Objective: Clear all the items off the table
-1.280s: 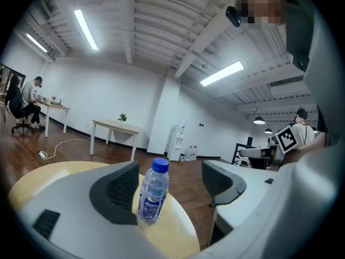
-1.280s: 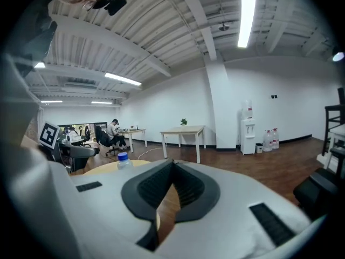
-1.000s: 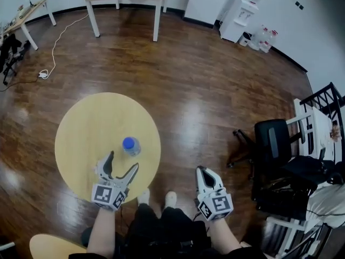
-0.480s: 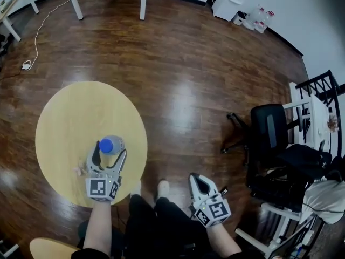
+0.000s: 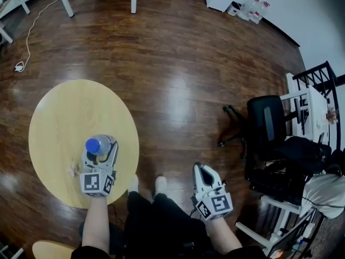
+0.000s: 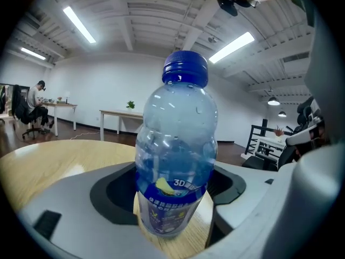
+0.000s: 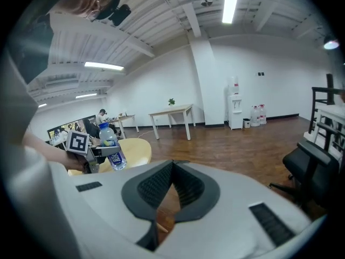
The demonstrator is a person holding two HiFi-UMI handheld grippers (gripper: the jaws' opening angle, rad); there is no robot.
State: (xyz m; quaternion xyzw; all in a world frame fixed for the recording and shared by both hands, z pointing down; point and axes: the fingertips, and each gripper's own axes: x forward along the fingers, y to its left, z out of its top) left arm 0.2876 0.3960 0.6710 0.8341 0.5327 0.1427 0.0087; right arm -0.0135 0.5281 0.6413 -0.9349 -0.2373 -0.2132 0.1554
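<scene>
A clear water bottle with a blue cap stands upright on the round yellow table. My left gripper reaches over the table's near edge. Its jaws have just been closing and now hug the bottle from both sides, pads against its lower body. A small pale scrap lies on the table beside that gripper. My right gripper hangs over the wooden floor beside my legs, shut with nothing in it. The right gripper view shows its tips touching and, to the left, the bottle held in the left gripper.
A black office chair stands on the floor to the right, with a white rack and bags behind it. A second yellow seat shows at the bottom left. A white table's legs stand far off.
My left gripper has slid forward and down so the bottle sits between its jaws, and the jaws have narrowed onto it. My right gripper has sunk a little.
</scene>
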